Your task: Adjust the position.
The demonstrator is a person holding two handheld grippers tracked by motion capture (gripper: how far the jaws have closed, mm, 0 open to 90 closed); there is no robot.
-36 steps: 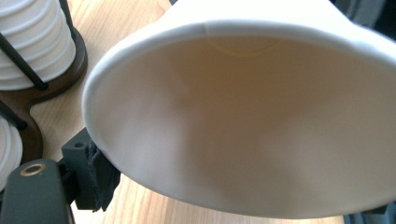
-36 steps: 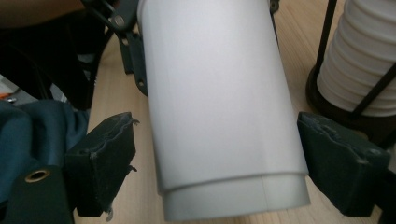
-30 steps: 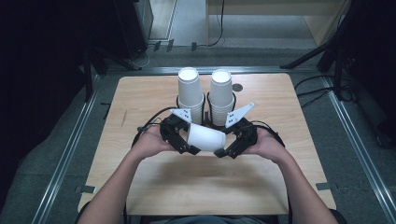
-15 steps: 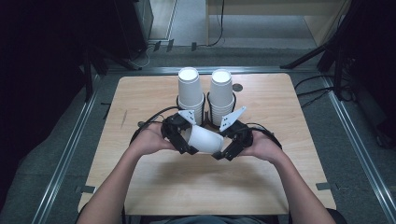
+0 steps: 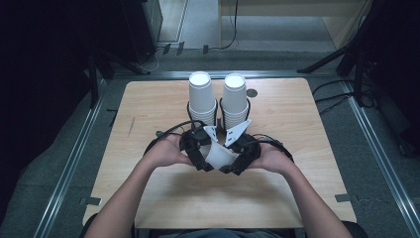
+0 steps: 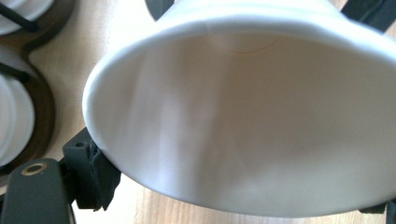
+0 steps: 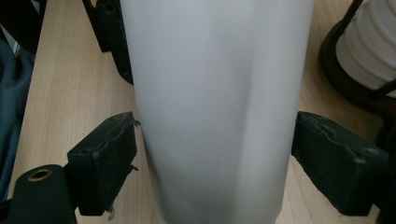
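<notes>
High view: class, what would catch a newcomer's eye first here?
A white cup lies sideways above the table's middle, between the left gripper and right gripper. Behind it, at the far edge, two tall cup stacks stand side by side in dark holders.

Both forearms fwd, hands close together; left hand-held gripper (image 5: 204, 154) & right hand-held gripper (image 5: 236, 159) jaws spread, facing inward.

Your right tongs (image 7: 212, 154) had both black jaws pressed against a white paper cup (image 7: 215, 107) standing between them above the wooden tabletop (image 7: 60, 93), with stacked cups (image 7: 369, 51) at upper right.
</notes>
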